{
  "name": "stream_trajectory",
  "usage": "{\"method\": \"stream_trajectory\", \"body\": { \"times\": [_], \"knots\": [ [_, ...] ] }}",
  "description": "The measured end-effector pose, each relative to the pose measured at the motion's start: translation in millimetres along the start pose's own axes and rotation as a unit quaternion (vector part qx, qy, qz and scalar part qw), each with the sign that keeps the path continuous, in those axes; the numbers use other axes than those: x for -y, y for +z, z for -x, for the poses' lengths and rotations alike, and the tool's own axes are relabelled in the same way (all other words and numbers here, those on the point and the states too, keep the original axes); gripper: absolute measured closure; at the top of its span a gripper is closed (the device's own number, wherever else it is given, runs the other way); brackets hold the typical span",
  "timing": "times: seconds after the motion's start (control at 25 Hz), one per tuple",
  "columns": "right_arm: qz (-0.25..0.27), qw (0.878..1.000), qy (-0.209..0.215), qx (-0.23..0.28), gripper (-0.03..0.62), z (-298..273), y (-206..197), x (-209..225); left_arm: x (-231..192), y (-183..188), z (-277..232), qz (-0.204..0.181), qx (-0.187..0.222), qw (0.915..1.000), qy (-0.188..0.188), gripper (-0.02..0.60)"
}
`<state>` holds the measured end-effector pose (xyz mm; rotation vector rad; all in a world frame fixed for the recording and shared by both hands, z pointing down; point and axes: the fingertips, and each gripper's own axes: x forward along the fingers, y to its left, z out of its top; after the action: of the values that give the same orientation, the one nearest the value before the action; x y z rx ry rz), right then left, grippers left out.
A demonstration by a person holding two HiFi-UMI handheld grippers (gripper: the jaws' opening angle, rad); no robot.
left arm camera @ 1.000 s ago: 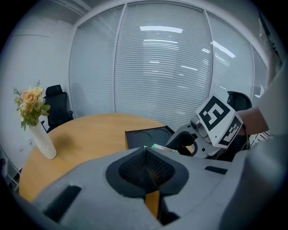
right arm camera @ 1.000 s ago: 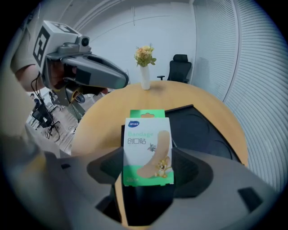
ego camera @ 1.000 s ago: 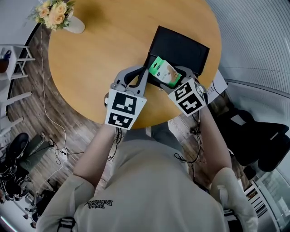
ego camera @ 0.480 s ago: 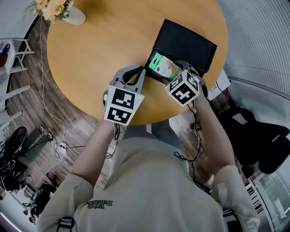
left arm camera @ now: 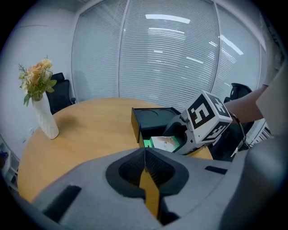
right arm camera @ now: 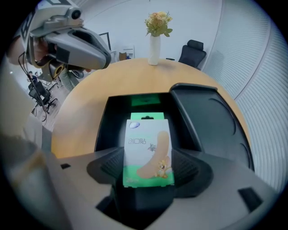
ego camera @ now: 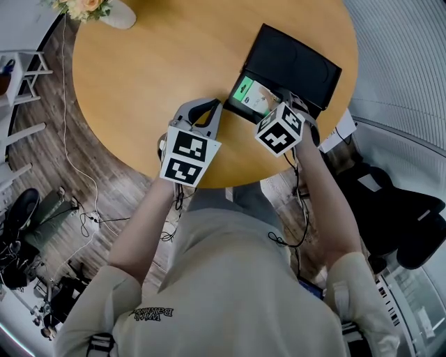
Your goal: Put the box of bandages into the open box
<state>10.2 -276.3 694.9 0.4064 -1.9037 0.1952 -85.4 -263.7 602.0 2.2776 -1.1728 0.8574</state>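
Grips box of bandages (right arm camera: 148, 148) in right tool (right arm camera: 148, 170), long axis pointing far, over open box (right arm camera: 110, 123); left tool (left arm camera: 145, 170) closed, empty.

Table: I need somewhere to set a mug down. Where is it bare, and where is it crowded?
Bare: the wide middle of the table, between the vase and the black box. Crowded: the near edge, where the left gripper, shut, and the right gripper, holding the bandages over the box, sit close together.
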Motion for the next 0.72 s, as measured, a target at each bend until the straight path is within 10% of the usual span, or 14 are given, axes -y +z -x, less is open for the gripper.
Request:
{"method": "stream_trajectory", "body": {
  "times": [0.72],
  "knots": [
    [-0.056,0.994,-0.067,0.059,0.292,69.1,27.9,25.2,4.1,59.2,34.9,-0.028,0.073,0.9969,0.009,0.560]
  ]
}}
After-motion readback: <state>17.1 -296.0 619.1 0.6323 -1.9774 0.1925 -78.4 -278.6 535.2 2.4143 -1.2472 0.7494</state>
